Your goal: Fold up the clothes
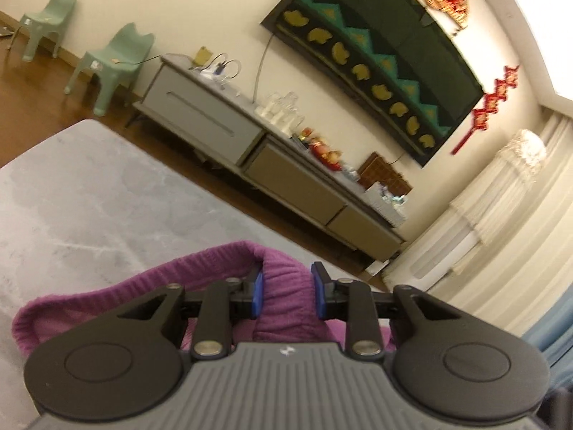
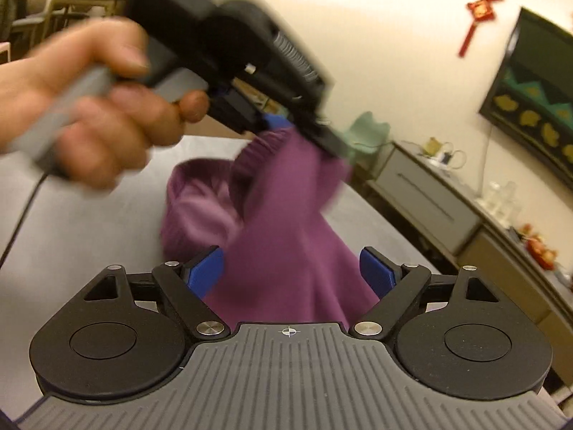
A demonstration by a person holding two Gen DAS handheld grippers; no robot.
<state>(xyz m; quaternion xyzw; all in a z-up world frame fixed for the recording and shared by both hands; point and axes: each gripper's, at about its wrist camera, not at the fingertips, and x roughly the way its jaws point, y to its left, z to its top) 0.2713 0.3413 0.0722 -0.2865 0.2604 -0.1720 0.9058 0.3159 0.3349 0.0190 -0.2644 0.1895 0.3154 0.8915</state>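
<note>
Garment: purple knit garment (image 2: 286,222), lifted in a bunch above the grey tabletop (image 2: 89,215), lower part trailing on it.
Left gripper (image 1: 288,288): fingers pinching a ribbed fold of the garment.
Right gripper (image 2: 292,272): fingers spread wide, cloth between them, not clamped.
Behind: grey cabinet (image 1: 200,118), green chairs (image 1: 114,61).

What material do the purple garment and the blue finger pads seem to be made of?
The purple garment looks like a knitted fabric, perhaps wool or acrylic: its edge shows fine ribbing, the finish is matte, and it drapes softly. The blue finger pads look like smooth rubber or soft plastic, matte, with flat faces; which of the two cannot be told.
</note>
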